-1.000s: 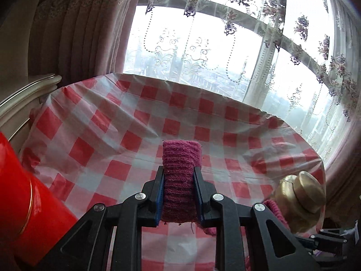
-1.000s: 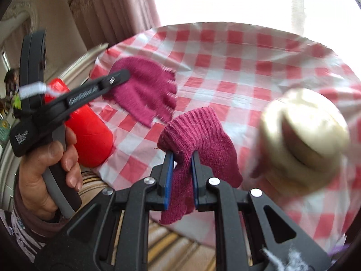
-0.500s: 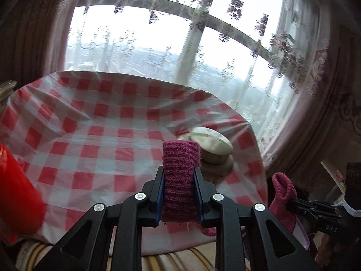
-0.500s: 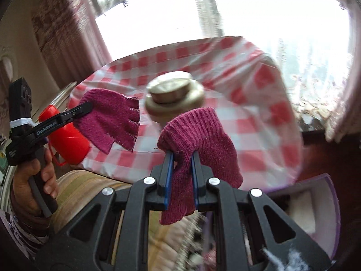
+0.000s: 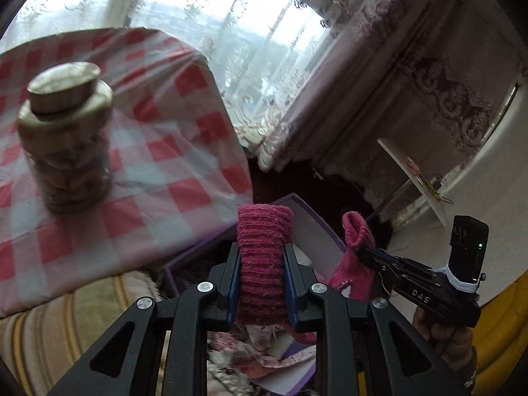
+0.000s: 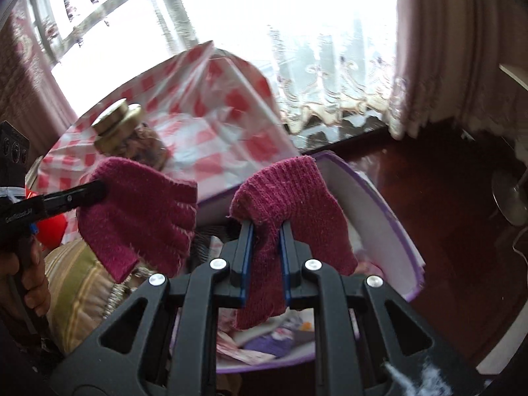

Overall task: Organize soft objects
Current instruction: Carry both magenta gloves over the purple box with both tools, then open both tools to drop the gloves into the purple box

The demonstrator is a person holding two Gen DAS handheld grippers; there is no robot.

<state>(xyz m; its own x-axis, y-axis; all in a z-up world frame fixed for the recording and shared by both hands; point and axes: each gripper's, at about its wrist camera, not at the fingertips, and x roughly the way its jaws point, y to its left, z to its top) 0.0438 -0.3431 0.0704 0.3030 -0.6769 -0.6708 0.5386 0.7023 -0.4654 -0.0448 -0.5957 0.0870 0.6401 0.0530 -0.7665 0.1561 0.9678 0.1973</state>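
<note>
- Magenta knit fills both tools: the left gripper is closed on the ribbed cuff of one glove, which stands up between the blue pads, and the right gripper is pinched on a fold of the other glove, which drapes over both sides of the jaws.
- Neither glove touches anything else; both hang in the air past the edge of the checked tablecloth.
- In the left wrist view, the right-hand tool shows at about three o'clock with its glove dangling.
- In the right wrist view, the left-hand tool shows at about nine o'clock, its glove's fingers hanging down.
- A purple-rimmed box with white inner walls lies open just below and beyond both gloves, at about five o'clock in the right wrist view; patterned cloth already lies in its bottom.
- A jar with a brass-coloured lid stands on the tablecloth at ten o'clock in the left wrist view, well apart from the gloves.
- My reading: the step in hand is the carry, with both gloves on their way to the box.
- The next move calls for bringing each glove over the box opening, inside the rim, lowering it, then spreading the jaws so the knit drops free.
- Loose yarn may cling to the pads, so a small shake or lift after release could be needed.
</note>
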